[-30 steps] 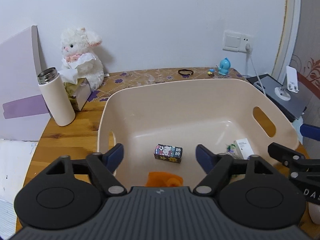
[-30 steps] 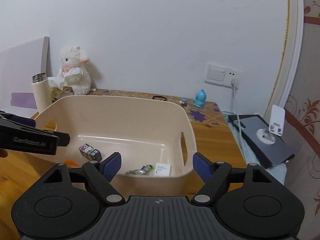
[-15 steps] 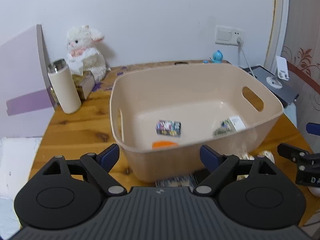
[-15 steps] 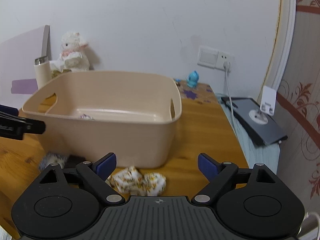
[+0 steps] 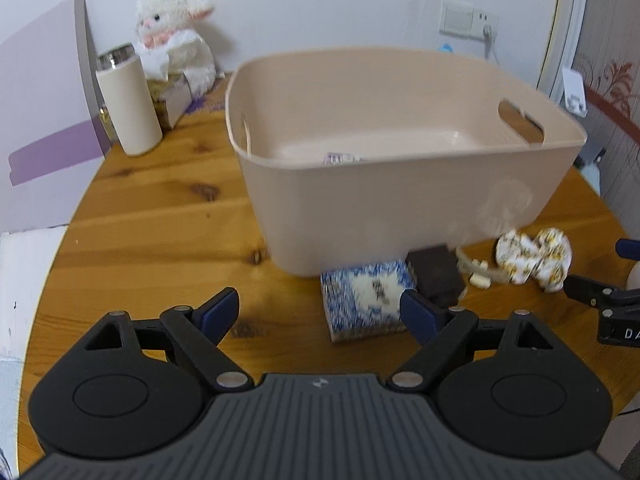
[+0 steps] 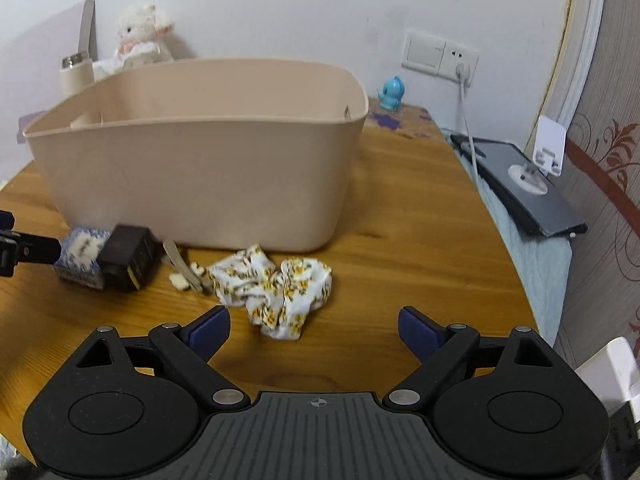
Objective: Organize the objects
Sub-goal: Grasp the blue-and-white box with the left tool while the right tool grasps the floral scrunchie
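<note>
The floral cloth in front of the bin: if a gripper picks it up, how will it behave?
The floral cloth lies crumpled in soft folds, so it is probably floppy and will droop from the pinch point. It looks thin and likely light. It should not roll or break, but a shallow pinch by the open right gripper may catch only one fold.

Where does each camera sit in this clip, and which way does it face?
Left wrist: rides on the open left gripper, low over the table, facing the beige bin and blue-white packet; right gripper's tip at the right edge.
Right wrist: rides on the open right gripper, facing the floral cloth before the bin; left gripper's tip at the left edge.
Shared: bin, packet, black box, cloth, plush lamb, flask.
</note>
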